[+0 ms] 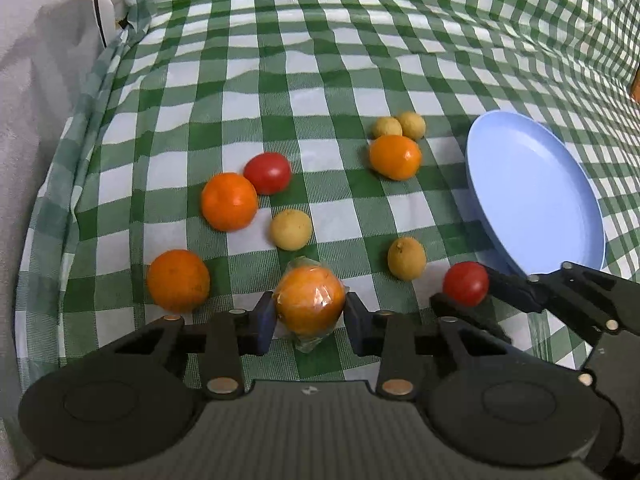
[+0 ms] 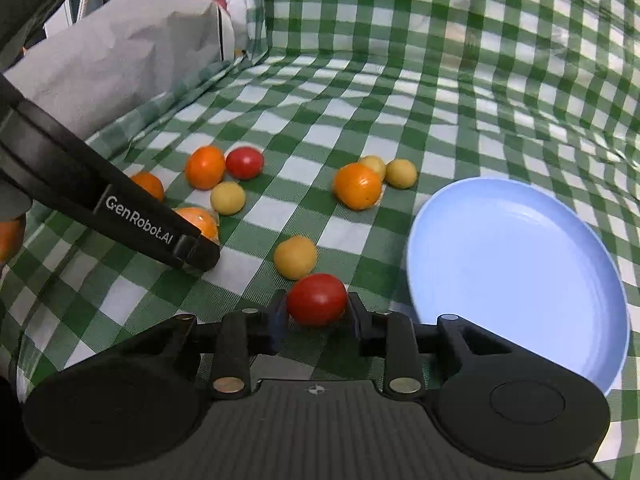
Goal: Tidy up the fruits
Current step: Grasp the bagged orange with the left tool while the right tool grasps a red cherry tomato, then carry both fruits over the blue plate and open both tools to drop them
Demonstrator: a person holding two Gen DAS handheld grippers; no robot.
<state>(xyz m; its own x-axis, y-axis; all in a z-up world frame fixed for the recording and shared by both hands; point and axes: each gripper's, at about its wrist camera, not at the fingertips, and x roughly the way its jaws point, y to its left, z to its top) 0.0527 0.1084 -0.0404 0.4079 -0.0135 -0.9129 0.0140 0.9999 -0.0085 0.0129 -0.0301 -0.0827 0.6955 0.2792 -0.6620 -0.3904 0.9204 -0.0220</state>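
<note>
Green-and-white checked cloth (image 1: 320, 80) covers the whole surface, with oranges, small yellow fruits and red tomatoes scattered mid-frame and an empty blue plate (image 1: 536, 196) at the right, probably the place meant for sorted fruit. Low in the left wrist view, the left gripper (image 1: 310, 316), pitched steeply down, has its pads closed on a plastic-wrapped orange (image 1: 310, 300). Beside it, the right gripper (image 2: 316, 314), angled less steeply, pinches a red tomato (image 2: 317, 299) just left of the plate.
</note>
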